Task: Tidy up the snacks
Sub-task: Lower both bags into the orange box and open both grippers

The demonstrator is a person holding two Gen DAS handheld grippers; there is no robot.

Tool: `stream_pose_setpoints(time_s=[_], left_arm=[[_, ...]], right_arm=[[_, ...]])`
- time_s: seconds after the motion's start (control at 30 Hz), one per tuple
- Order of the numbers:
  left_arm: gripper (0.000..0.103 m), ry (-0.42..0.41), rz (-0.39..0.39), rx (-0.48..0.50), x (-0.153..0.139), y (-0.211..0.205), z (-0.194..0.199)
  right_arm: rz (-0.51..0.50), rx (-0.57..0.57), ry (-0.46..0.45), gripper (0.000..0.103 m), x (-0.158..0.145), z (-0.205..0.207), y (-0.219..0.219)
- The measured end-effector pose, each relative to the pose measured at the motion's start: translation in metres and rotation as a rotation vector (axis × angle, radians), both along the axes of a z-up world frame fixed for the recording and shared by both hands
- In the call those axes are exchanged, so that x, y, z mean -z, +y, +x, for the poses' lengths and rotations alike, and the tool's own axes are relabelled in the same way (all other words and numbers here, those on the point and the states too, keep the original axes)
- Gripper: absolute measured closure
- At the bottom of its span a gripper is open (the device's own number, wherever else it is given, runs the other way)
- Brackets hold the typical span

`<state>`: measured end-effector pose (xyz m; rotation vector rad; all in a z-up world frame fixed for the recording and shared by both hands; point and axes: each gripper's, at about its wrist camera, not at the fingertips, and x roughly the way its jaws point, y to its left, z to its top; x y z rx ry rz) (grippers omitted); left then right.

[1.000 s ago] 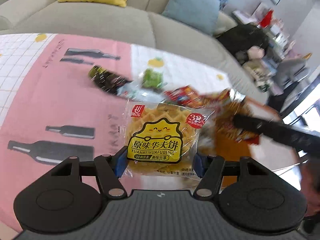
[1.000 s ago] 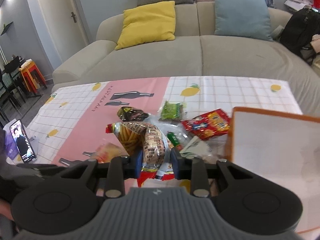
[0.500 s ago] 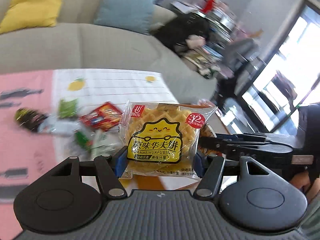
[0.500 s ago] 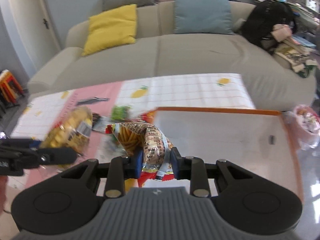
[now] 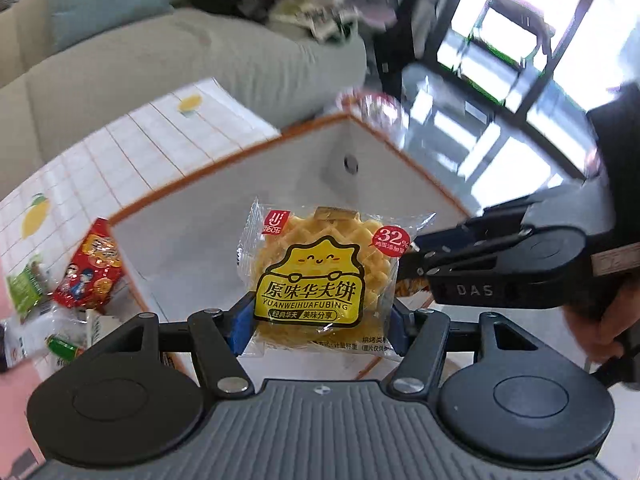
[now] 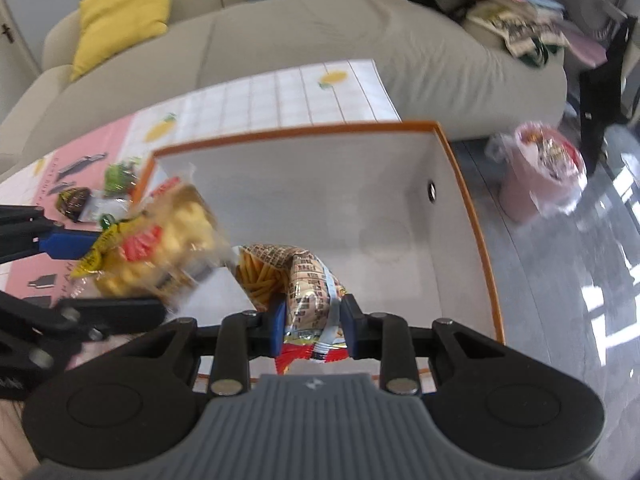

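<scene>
My left gripper [image 5: 320, 326] is shut on a yellow waffle packet [image 5: 320, 276] and holds it over the white box with an orange rim [image 5: 224, 168]. My right gripper [image 6: 313, 326] is shut on a packet of stick snacks [image 6: 292, 284], also over the box [image 6: 328, 204]. The right gripper shows in the left wrist view [image 5: 416, 258], just right of the waffle packet. The left gripper and its waffle packet [image 6: 160, 248] show blurred at the left of the right wrist view.
Loose snacks lie on the tablecloth left of the box: a red packet [image 5: 90, 272], a green packet [image 5: 24, 288], a dark packet [image 6: 74, 200]. A beige sofa [image 6: 300, 40] stands behind the table. A pink bin [image 6: 536, 172] stands on the floor at right.
Both grippers have swung right from the snack pile on the table to over the white box, each still holding its packet.
</scene>
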<state>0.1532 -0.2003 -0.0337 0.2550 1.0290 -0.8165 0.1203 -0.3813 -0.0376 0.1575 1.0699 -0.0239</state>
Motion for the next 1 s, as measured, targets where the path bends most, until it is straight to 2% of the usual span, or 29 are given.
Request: stream_pose_setpoints(time_s=[0.17, 0.27, 0.4, 0.57, 0.7, 0.9, 1.0], left_arm=[[0.03, 0.02, 0.127, 0.064, 0.021, -0.02, 0.008], [0.03, 0.062, 0.192, 0.099, 0.032, -0.026, 0.012], [0.029, 0.087, 0.261, 0.112, 0.046, -0.028, 0.017], [0.027, 0.114, 0.315, 0.106, 0.059, -0.031, 0.027], [0.023, 0.102, 0.387, 0.107, 0.071, -0.035, 0.03], [0.013, 0.1, 0.387, 0.087, 0.075, -0.037, 0.037], [0.011, 0.088, 0.356, 0.084, 0.069, -0.033, 0.035]], right_arm=[[-0.022, -0.016, 0.08, 0.077, 0.025, 0.009, -0.001], [-0.023, -0.028, 0.119, 0.076, 0.036, 0.016, 0.0], [-0.012, -0.057, 0.176, 0.076, 0.051, 0.024, -0.001], [-0.026, -0.093, 0.205, 0.075, 0.06, 0.033, 0.004], [0.001, -0.096, 0.235, 0.072, 0.068, 0.038, 0.007], [0.011, -0.091, 0.258, 0.07, 0.08, 0.043, 0.01], [0.009, -0.098, 0.255, 0.064, 0.079, 0.044, 0.01]])
